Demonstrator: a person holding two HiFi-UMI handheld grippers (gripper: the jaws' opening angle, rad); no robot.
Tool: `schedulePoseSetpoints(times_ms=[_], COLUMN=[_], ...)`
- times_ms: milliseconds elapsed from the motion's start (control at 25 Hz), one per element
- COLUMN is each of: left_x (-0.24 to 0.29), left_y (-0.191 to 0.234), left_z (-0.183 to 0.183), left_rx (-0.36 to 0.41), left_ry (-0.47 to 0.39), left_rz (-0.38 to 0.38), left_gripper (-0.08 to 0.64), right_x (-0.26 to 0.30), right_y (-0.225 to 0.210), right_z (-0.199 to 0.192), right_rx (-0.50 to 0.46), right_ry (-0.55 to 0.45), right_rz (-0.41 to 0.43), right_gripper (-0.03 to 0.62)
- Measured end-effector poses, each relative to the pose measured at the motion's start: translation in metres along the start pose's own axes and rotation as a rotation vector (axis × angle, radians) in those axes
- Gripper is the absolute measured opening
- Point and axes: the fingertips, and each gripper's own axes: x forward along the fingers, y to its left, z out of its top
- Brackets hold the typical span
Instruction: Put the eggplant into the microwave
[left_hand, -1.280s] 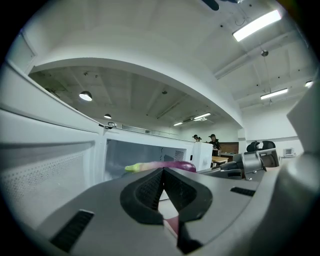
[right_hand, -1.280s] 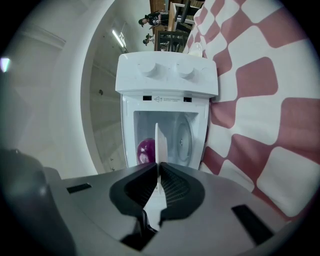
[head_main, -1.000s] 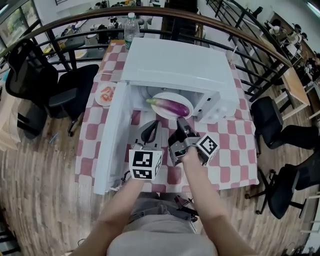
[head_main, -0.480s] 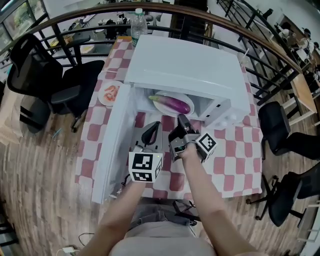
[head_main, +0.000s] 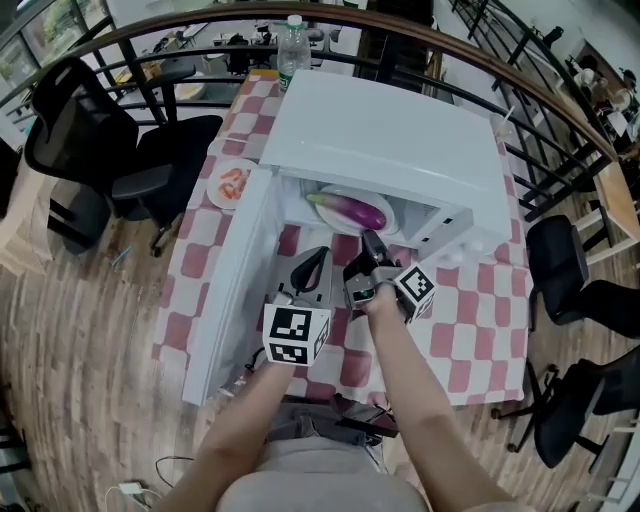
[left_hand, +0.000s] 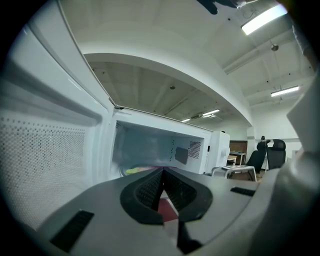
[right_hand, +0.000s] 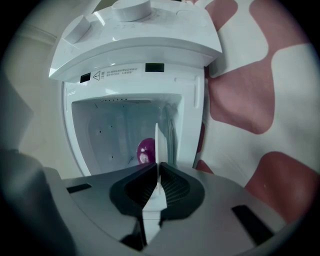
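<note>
One eggplant (head_main: 350, 211) lay on a plate (head_main: 352, 192) inside the open microwave (head_main: 390, 130) in the head view. The left gripper view showed the left gripper (left_hand: 162, 170) pressed together, empty. The right gripper view showed the right gripper (right_hand: 158, 165) clamped on the plate's rim; we judged the eggplant light and slick, best gripped mid-body.

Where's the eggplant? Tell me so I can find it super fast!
Look for the big white microwave on the red-and-white checked table, with its door swung open. Inside it sits a white plate, and the eggplant lies on that. It is the only long, shiny purple thing there, with a greenish tip.
</note>
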Motion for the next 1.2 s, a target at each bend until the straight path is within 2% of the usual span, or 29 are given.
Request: schedulePoseSetpoints(times_ms=[200, 520, 720, 880, 1200], left_x=[0.004, 0.008, 0.008, 0.007, 0.007], left_y=[0.001, -0.001, -0.006, -0.008, -0.006], left_z=[-0.001, -0.005, -0.005, -0.006, -0.006], left_rx=[0.004, -0.007, -0.005, -0.005, -0.003], left_ry=[0.008, 0.017, 0.023, 0.022, 0.026], left_rz=[0.002, -0.003, -0.017, -0.022, -0.011], left_gripper=[0.004, 0.003, 0.003, 0.005, 0.004], right_x=[0.003, 0.006, 0.002, -0.001, 0.004], right_y=[-0.003, -0.001, 0.0, -0.002, -0.017], right_z=[0.005, 0.009, 0.007, 0.001, 0.003], right_rx=[-0.002, -0.076, -0.071, -0.063, -0.077], right_ry=[-0.003, 0.019, 0.041, 0.073, 0.07], right_rz=[0.0, -0.068, -0.092, -0.114, -0.187], right_gripper=[0.035, 0.035, 0.037, 0.108, 0.156])
